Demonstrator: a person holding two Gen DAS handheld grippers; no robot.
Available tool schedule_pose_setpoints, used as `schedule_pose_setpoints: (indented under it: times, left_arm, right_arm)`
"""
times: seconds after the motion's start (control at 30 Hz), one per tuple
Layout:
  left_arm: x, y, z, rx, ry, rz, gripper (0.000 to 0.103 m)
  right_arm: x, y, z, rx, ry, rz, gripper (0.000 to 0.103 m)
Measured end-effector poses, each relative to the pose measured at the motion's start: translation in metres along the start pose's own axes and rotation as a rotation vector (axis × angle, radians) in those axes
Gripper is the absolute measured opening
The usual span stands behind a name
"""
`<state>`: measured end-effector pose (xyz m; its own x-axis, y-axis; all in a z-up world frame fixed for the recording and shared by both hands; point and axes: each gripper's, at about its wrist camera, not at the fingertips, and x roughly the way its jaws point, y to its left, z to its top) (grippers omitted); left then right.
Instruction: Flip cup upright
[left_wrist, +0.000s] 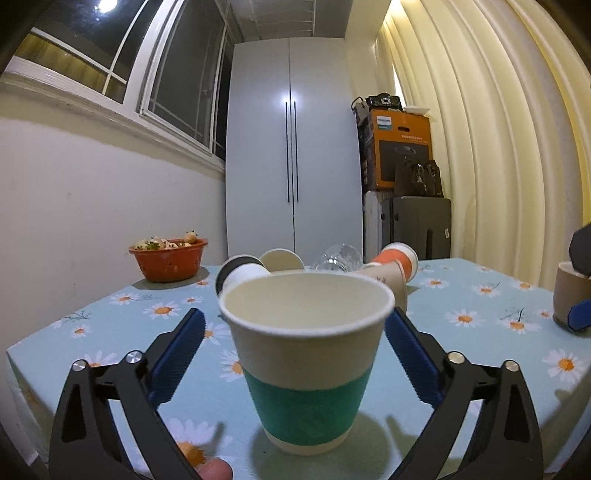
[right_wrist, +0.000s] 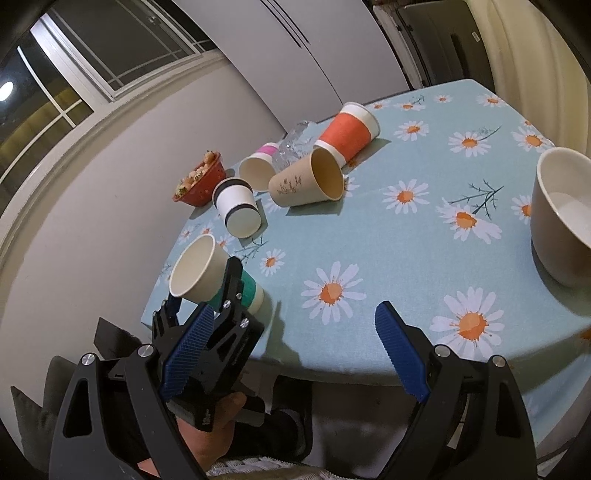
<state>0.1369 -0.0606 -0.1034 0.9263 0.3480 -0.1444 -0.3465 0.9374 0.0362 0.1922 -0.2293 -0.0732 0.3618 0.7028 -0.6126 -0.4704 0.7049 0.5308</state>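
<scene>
Red basket (left_wrist: 168, 260): far left on the table, near the wall, filled with small food items; in the right wrist view (right_wrist: 201, 181) it sits at the table's back left corner.
Left gripper (left_wrist: 295, 325): jaws spread wide, one blue pad on each side of the green-banded cup, neither pad touching it; in the right wrist view (right_wrist: 199, 295) it reaches in from the table's near left edge.
Green-banded cup (left_wrist: 304, 354): upright on the table, mouth up, between the left gripper's fingers; also seen near the left edge of the table (right_wrist: 210, 275).
Black-banded cup (right_wrist: 238, 210): lying on its side behind the green-banded cup, mouth toward the camera.
Pink-banded cup (right_wrist: 258, 166): on its side, further back, next to a clear crumpled plastic item (right_wrist: 293, 146).
Brown cup (right_wrist: 306, 181): on its side at the table's middle, plant sketch on its wall, touching the orange-banded cup.
Orange-banded cup (right_wrist: 349, 131): on its side, just behind the brown cup.
Table (right_wrist: 424, 236): covered with a light blue daisy-print cloth.
Right gripper (right_wrist: 295, 343): jaws wide apart, holding nothing, hovering over the near table edge.
Beige cup (right_wrist: 561, 218): upright at the far right of the table.
</scene>
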Motion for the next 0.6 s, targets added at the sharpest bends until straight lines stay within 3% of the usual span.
schedule_pose_setpoints:
  times: [0.3, 0.6]
  left_arm:
    - [-0.029, 0.019, 0.042, -0.003, 0.053, -0.116, 0.096]
    - [-0.063, 0.045, 0.088, 0.069, 0.135, -0.178, 0.096]
  right_arm:
    - [-0.011, 0.003, 0.000, -0.014, -0.044, -0.012, 0.089]
    - [-0.018, 0.019, -0.003, -0.073, -0.093, -0.053, 0.089]
